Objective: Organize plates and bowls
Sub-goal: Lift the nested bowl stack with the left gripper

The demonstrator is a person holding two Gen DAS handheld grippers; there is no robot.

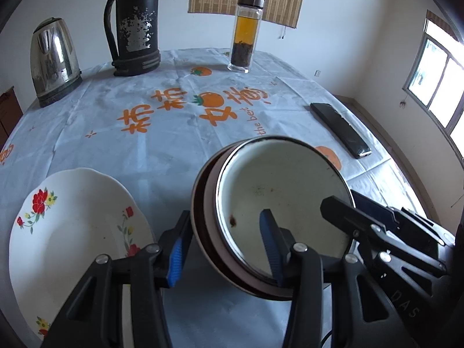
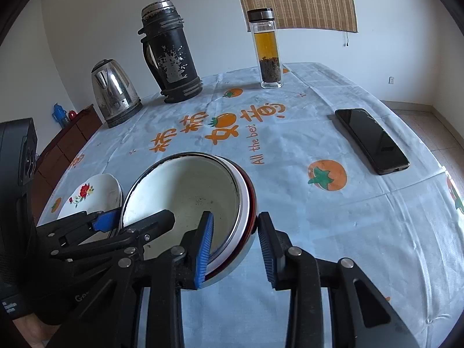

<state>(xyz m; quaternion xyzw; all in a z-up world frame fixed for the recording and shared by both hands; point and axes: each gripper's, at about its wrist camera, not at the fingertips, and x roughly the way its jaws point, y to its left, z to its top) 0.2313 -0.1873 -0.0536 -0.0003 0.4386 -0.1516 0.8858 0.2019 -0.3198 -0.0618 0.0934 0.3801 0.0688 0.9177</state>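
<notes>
both grippers straddle the rim of the nested bowl stack (image 1: 278, 203) on the tablecloth (image 1: 145, 150), one per side, likely to balance the lift. left gripper (image 1: 223, 249) pinches the rim part-open. right gripper (image 2: 235, 249) half-open, outer pad clear, not clamped. floral plate (image 1: 72, 220) beside it.

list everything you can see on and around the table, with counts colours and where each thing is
stacked bowls: at least two, white inside with a dark red one beneath, near edge, centre
floral plate: one, white with red flowers, left of the bowls
kettle: one, silver, far left
flask: one, black and worn, beside the kettle
tea bottle: one, clear with amber liquid, far centre
phone: one, black, right side
tablecloth: one, pale blue, orange print
left gripper: black, blue pads, astride the bowls' left rim
right gripper: same, astride the right rim
</notes>
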